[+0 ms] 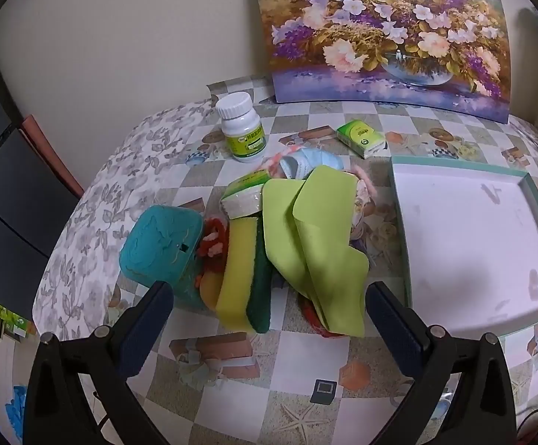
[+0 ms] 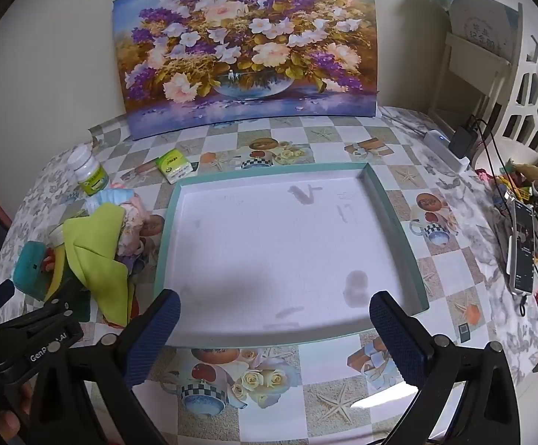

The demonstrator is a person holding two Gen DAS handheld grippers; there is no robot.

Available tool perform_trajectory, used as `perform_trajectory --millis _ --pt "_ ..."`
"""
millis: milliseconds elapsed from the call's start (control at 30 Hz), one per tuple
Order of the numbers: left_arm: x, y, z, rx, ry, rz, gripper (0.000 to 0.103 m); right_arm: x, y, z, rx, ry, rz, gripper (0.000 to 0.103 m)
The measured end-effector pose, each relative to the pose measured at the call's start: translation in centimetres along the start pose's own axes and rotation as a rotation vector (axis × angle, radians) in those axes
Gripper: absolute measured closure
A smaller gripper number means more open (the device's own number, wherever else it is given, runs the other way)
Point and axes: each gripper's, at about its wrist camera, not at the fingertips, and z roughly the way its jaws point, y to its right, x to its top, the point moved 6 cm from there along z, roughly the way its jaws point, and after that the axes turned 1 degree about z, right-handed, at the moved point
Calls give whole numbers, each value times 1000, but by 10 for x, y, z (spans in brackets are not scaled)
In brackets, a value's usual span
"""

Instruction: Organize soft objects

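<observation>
Fig.: both grippers, left [image 1: 269, 319] & right [image 2: 274, 320], fingers wide apart, empty. Green cloth [image 1: 313, 244]: light, limp; pinch a free corner. Sponge [image 1: 244, 278] squashy; grip across its width.

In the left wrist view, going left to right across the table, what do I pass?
Teal embossed plastic box → yellow sponge with green scouring side → lime green cloth → white shallow tray with teal rim.

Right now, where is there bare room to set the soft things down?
The white tray is bare inside, and so is the tablecloth between its near rim and the right gripper. The pile around the lime cloth and yellow sponge is crowded.
</observation>
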Motion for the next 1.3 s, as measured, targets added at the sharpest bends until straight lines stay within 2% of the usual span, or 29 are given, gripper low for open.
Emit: perform_trajectory --millis 1300 --pt "-4 1 3 -4 -13 0 0 -1 -1 0 3 1 1 0"
